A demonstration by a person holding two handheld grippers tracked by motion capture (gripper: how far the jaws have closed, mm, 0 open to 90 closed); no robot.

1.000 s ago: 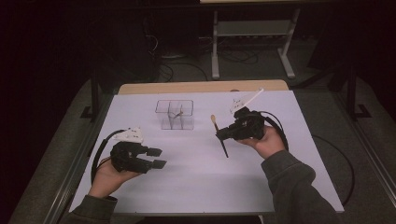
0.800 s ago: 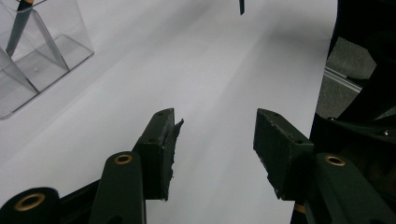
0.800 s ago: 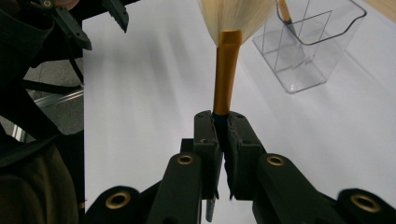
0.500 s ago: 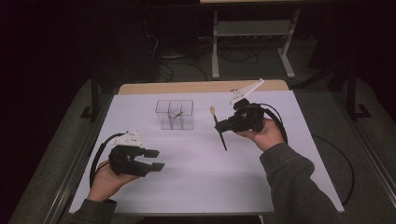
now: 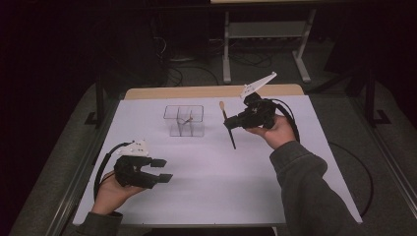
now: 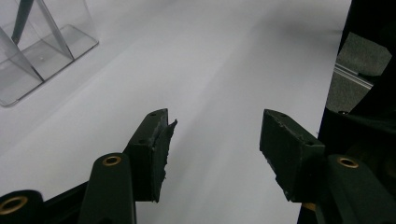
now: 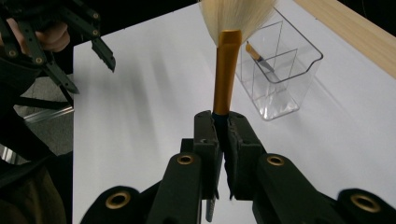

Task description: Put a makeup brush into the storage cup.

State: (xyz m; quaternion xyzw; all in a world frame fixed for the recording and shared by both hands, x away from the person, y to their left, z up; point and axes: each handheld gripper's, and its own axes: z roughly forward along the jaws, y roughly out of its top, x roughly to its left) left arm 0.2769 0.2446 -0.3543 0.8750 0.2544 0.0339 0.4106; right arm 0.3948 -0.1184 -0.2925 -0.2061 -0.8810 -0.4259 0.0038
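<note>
Between the right gripper's fingers: a makeup brush point(image 7: 226, 70), pinched on its dark handle just below the gold ferrule, pale bristles pointing away from the jaws.

Right gripper point(image 5: 231, 124): jaws pressed tight on the brush handle; in the high view it hangs above the white table point(image 5: 206, 196), the brush slanting with its bristle end up and its handle tip down.

Ahead of the right fingers: a clear divided organizer point(image 7: 280, 70), standing just beyond and to one side of the bristles; one slim brush point(image 7: 258, 55) already leans in a compartment.

Left gripper point(image 6: 212, 149): fingers spread with nothing between them, the jaws having just been opening; it rests low near the person's edge of the table, well apart from the organizer point(image 6: 37, 46).

Beyond the left fingers: bare white surface, the organizer off at the far corner of that view.

Done, as judged: one brush stowed in the organizer; the second brush picked up and lifted clear of the table.

Left, as judged: carry the held brush over the organizer, lower it handle-first into a free compartment, and release.

Exact compartment of the stowed brush: cannot tell.
</note>
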